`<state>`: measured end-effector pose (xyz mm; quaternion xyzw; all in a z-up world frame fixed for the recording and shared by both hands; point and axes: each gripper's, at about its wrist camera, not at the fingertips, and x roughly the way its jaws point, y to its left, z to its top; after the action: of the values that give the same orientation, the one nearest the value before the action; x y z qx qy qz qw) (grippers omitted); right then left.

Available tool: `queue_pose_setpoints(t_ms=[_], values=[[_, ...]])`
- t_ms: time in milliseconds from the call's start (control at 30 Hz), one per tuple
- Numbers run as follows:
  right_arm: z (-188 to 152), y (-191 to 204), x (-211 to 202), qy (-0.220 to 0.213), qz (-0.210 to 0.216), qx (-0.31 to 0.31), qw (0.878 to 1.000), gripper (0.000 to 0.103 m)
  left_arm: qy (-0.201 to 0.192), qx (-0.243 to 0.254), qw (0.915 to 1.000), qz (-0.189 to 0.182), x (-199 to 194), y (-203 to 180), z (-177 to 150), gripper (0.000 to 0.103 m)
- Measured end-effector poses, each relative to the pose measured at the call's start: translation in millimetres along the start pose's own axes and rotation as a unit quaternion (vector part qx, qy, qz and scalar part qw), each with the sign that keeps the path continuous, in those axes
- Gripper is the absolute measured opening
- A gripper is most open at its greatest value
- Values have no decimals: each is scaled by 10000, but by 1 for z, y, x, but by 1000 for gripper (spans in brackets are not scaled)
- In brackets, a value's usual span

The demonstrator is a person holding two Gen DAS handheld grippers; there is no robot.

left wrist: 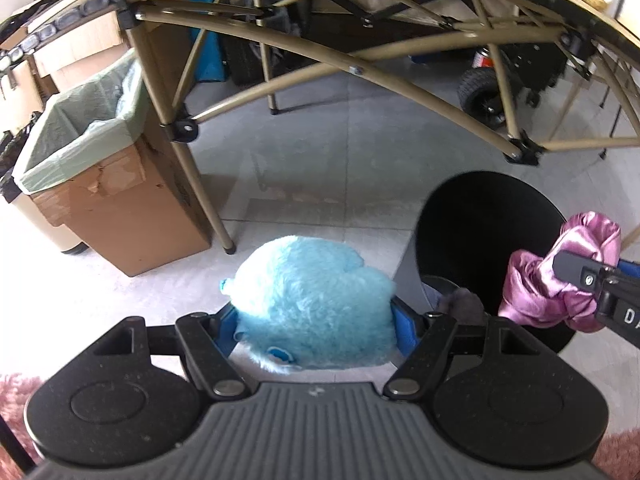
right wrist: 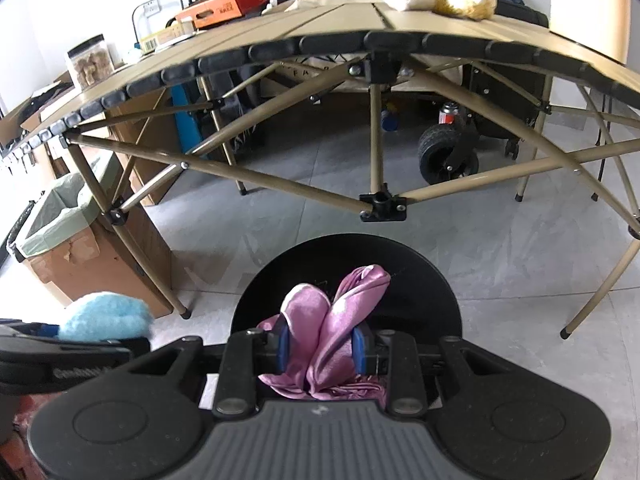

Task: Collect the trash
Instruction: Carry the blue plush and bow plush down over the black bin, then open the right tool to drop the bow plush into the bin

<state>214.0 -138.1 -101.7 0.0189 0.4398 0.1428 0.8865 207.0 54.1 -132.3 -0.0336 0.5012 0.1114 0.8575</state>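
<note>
Below the folding counter (right wrist: 360, 20), over grey floor tiles, both grippers carry soft items toward the bins. Judging from the task, the step in hand is dropping each load into a bin.

Left view: the left gripper (left wrist: 316, 320) holds a blue plush (left wrist: 312, 300) at 6 o'clock, jaws set wide and pressed into the fur on both sides. A lined box (left wrist: 112, 184) stands at 9 o'clock against a counter leg; a black bin (left wrist: 480, 216) sits at 3 o'clock, close by, with something greyish already low in its mouth.

Right view: the right gripper (right wrist: 322, 350) pinches a pink cloth (right wrist: 340, 320) at 6 o'clock, jaws nearly shut with only thin satin between the blue pads (right wrist: 357, 350). The black bin's mouth lies directly behind the cloth, so this load looks nearly placed.

To do the step well, I would bring the cloth fully over the dark opening before loosening the jaws, since its loose folds trail below the pads and could drape over the rim. The plush is bulky and springy; it should be centred over whichever bin is chosen, clear of the counter legs, and released from low enough that it does not bounce out. With 2 grippers near the same bin, staggering the drops would avoid a knock.
</note>
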Motion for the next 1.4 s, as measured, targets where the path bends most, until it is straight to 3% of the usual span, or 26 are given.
queue_pose_setpoints(t_ms=[600,667,733,867,933,1400], values=[[-8,-7,45,445,-330,116,9984,31,119,25,9999,-12,7,-2,1,73],[-8,-8,46,470,-330,166,9982,37,118,27,9999,-10,7,-2,2,73],[-8,-11,48,546,-319,249,9977,51,113,23,9999,-15,7,-2,2,73],[-8,-17,50,613,-320,426,9967,68,121,45,9999,-33,6,-3,0,73],[-7,-18,51,616,-351,428,9966,101,124,55,9999,-36,6,-4,-1,73],[-9,-21,50,632,-499,439,9958,103,151,82,9998,-49,7,-4,-1,73]])
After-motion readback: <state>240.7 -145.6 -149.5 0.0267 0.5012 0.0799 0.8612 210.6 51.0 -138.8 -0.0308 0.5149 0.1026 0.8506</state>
